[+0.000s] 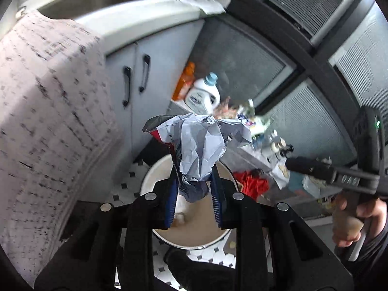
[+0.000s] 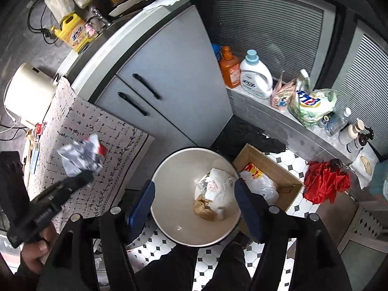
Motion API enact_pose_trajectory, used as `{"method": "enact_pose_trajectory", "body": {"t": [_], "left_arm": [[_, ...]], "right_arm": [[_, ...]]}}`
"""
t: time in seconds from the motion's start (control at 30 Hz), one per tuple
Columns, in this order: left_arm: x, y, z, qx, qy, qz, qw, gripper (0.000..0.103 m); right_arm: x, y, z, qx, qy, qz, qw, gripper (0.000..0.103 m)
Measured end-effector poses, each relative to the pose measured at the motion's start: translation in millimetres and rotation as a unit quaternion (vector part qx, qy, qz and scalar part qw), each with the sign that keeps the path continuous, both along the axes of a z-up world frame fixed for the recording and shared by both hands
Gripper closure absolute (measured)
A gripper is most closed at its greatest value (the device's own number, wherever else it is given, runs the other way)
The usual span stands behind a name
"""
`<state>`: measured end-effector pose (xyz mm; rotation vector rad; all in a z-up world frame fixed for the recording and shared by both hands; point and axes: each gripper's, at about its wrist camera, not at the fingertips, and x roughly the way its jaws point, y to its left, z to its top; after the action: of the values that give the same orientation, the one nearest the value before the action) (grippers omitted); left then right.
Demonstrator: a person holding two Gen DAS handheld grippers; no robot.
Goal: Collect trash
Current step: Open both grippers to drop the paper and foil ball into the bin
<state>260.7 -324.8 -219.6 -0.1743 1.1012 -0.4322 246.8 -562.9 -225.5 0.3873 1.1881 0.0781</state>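
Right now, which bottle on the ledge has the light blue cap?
The white detergent bottle, standing upright beside the orange pump bottle. The clear water bottle and the small bottles further along the ledge lack a blue cap.

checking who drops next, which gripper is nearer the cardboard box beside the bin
Right. The right gripper hangs open over the bin, with the cardboard box just beyond its finger. The left gripper, shut on a crumpled wrapper, is across the bin.

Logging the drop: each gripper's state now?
Left gripper: shut on crumpled wrapper.
Right gripper: open, empty, above trash bin.
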Motion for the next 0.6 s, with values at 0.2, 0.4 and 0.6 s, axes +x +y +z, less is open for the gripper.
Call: {"method": "enact_pose_trajectory", "body": {"t": [0.2, 0.4, 0.6], "left_arm": [[-7.4, -26.9, -19.2, -0.005, 0.034, -0.039, 0.9987, 0.062], [-9.2, -22.5, -13.5, -0.008, 0.026, -0.041, 0.9988, 0.019], [-6.9, 5.5, 1.7, -0.005, 0.008, -0.014, 0.9999, 0.012]], "right_arm": [[-18.2, -21.7, 0.2, -0.001, 0.001, -0.023, 1.0, 0.033], [-30.8, -30.5, -0.3, 0.001, 0.002, -0.043, 0.999, 0.032], [-29.1, -12.8, 3.8, -0.003, -0.007, -0.035, 0.999, 0.023]]}}
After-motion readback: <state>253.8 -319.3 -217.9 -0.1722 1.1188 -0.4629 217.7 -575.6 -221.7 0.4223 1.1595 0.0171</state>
